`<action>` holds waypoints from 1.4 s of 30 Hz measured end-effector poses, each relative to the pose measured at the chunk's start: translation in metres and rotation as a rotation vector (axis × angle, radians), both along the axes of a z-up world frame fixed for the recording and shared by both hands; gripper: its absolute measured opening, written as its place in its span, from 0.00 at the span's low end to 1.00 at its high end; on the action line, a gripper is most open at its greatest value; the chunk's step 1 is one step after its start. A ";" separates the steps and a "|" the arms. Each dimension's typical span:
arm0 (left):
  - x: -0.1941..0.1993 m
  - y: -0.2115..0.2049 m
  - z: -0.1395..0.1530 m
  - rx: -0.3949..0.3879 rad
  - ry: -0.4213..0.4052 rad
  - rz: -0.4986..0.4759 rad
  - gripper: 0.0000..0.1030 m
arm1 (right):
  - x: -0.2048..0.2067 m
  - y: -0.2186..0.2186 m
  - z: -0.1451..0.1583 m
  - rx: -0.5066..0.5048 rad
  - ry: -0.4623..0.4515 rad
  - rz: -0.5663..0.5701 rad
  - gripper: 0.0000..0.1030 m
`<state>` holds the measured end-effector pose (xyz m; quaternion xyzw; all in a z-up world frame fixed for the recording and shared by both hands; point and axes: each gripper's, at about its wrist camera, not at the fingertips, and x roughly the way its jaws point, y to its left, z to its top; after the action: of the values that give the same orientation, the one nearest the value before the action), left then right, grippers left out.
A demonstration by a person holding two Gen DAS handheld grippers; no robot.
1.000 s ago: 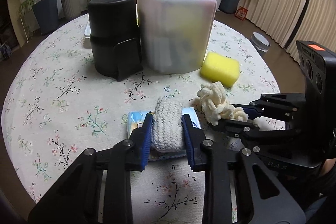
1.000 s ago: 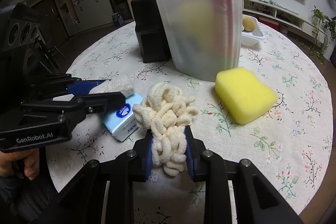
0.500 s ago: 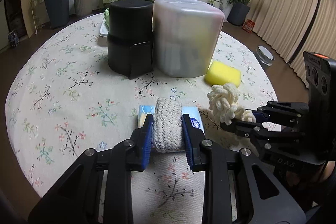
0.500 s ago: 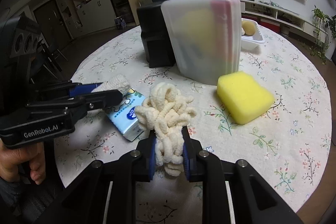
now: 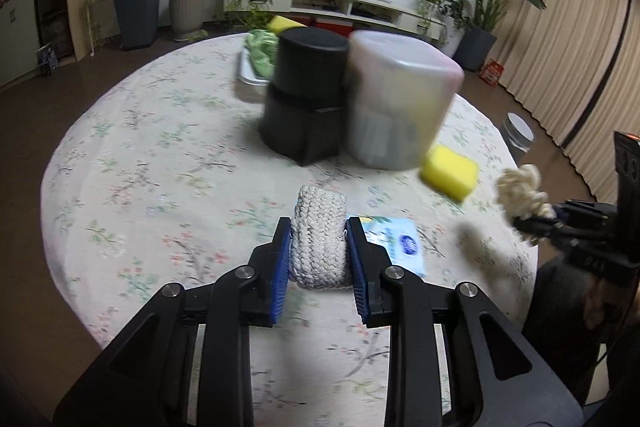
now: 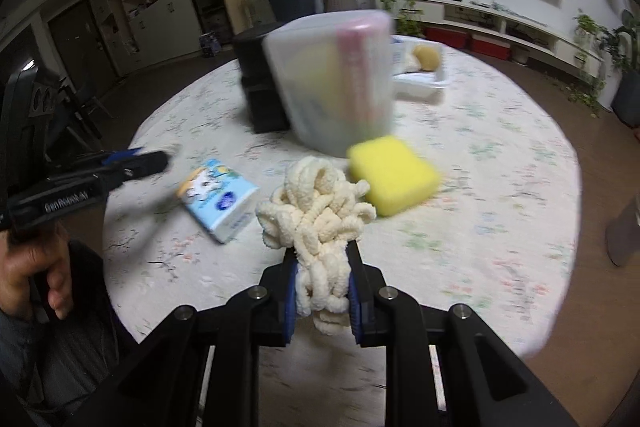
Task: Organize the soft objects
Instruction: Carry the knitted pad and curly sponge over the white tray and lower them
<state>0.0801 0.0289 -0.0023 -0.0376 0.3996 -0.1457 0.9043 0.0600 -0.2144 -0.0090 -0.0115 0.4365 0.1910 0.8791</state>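
Note:
My left gripper (image 5: 319, 227) is shut on a grey-white knitted pad (image 5: 319, 237) and holds it above the round table. My right gripper (image 6: 322, 259) is shut on a cream bundle of chenille loops (image 6: 316, 211), also off the table. The bundle shows at the right of the left wrist view (image 5: 518, 193). A yellow sponge (image 6: 392, 179) and a blue tissue pack (image 6: 218, 199) lie on the flowered tablecloth (image 6: 480, 187). The left gripper shows at the left of the right wrist view (image 6: 160, 159).
A black cylinder container (image 5: 304, 103) and a translucent lidded box (image 5: 396, 99) stand mid-table. Behind them a white tray (image 5: 250, 77) holds a green cloth and another sponge. A white tray (image 6: 420, 79) holds a tan object. Plants and a TV shelf stand beyond.
Both grippers have risen and pulled back from the table with their objects, so the tissue pack lies uncovered. The views are blurred by motion.

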 end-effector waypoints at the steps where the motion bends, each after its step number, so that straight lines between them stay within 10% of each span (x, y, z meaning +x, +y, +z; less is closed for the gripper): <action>1: 0.002 0.004 0.000 -0.001 0.005 0.007 0.24 | 0.001 -0.008 0.003 0.002 0.000 -0.017 0.22; 14: 0.033 0.053 0.016 0.028 -0.003 0.079 0.24 | 0.037 -0.087 0.027 -0.060 -0.043 -0.172 0.22; 27: 0.145 0.079 0.078 0.134 -0.078 0.077 0.24 | 0.154 -0.156 0.070 -0.146 -0.109 -0.272 0.22; 42: 0.270 -0.022 0.084 0.181 -0.030 -0.183 0.24 | 0.284 -0.074 0.087 -0.239 -0.133 -0.094 0.22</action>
<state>0.3499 0.0073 0.0819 0.0831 0.3994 -0.1915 0.8927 0.3436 -0.2888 0.0781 -0.1085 0.3972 0.0951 0.9063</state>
